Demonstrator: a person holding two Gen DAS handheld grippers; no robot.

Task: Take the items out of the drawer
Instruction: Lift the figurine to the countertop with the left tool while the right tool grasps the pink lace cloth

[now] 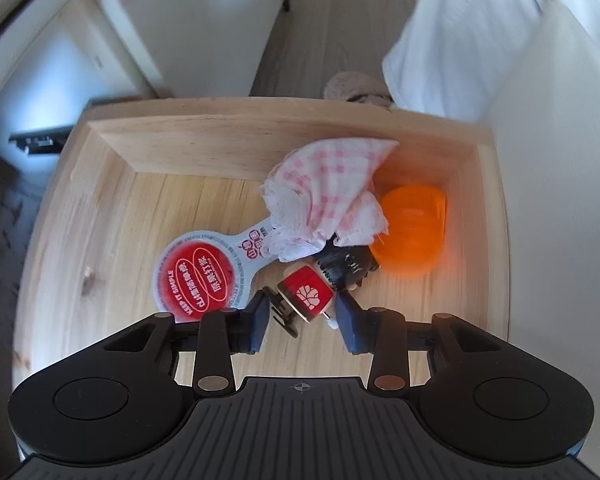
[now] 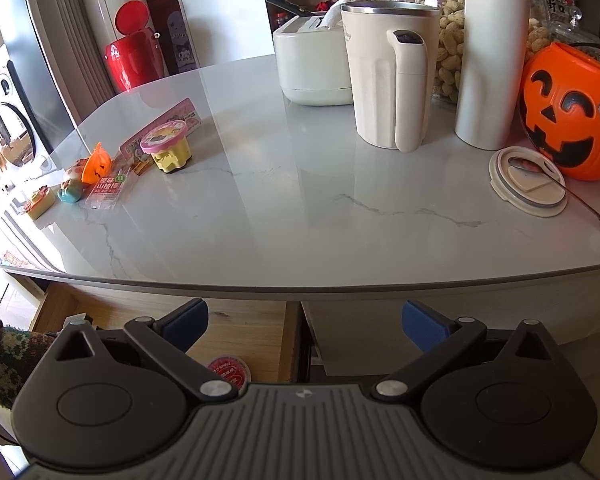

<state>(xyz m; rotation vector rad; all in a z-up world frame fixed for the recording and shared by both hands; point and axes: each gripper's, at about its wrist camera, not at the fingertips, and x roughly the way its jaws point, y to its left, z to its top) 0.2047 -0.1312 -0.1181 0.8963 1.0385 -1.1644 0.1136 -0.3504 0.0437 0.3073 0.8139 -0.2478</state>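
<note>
The wooden drawer (image 1: 236,148) stands open below me. My left gripper (image 1: 302,300) points down into it, and its blue pads sit against both sides of a small red toy (image 1: 308,294) with a white emblem and black parts. Behind the toy lie a pink checked cloth (image 1: 328,192), an orange plastic lid (image 1: 412,232), a black object (image 1: 346,266) and a round red snack packet (image 1: 198,276). My right gripper (image 2: 304,320) hangs open in front of the counter edge with nothing between its fingers. Beneath it I see the drawer (image 2: 240,320) and the snack packet (image 2: 229,372).
The marble counter (image 2: 300,220) holds several small toys (image 2: 96,168) at the left, a cream jug (image 2: 392,76), a pumpkin bucket (image 2: 564,116) and a round lid (image 2: 528,188). A knitted sleeve (image 2: 4,352) shows at the lower left. White fabric (image 1: 480,32) hangs beyond the drawer.
</note>
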